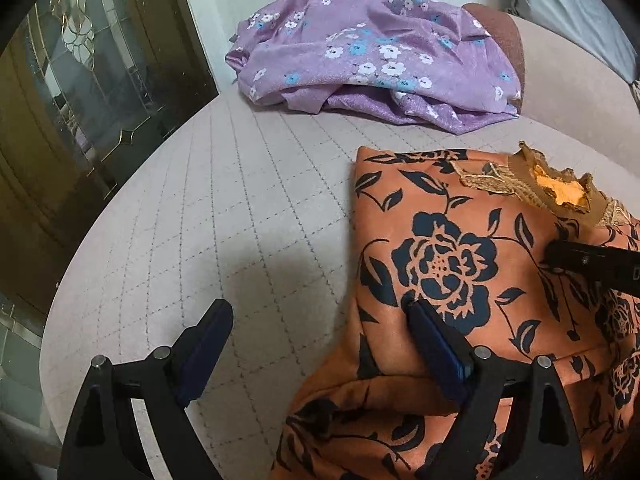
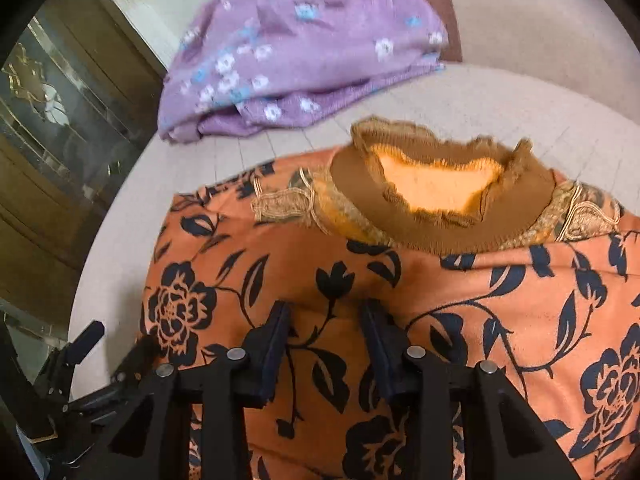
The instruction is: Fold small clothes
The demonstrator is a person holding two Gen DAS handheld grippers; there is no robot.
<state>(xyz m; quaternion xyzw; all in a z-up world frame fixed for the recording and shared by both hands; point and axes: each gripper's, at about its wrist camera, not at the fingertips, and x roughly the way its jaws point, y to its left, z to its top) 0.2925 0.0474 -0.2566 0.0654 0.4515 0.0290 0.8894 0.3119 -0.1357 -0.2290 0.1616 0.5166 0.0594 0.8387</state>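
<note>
An orange top (image 1: 460, 264) with dark navy flowers and a brown frilled collar (image 2: 440, 200) lies flat on a quilted beige surface (image 1: 240, 200). My left gripper (image 1: 320, 316) is open wide at the top's left edge. Its right finger (image 1: 428, 328) is over the cloth and its left finger (image 1: 212, 328) over the bare quilt. My right gripper (image 2: 326, 308) hovers over the top's chest below the collar. Its jaws stand partly apart with no cloth pinched between them. The right gripper's black body (image 1: 592, 264) enters the left wrist view from the right. The left gripper (image 2: 92, 336) shows at the lower left of the right wrist view.
A crumpled purple garment (image 1: 360, 60) with white and blue flowers lies at the back, partly over a brown cloth (image 1: 504, 28). A dark cabinet with glass doors (image 1: 80, 100) stands past the left edge. A grey cushion (image 1: 568, 8) sits at the back right.
</note>
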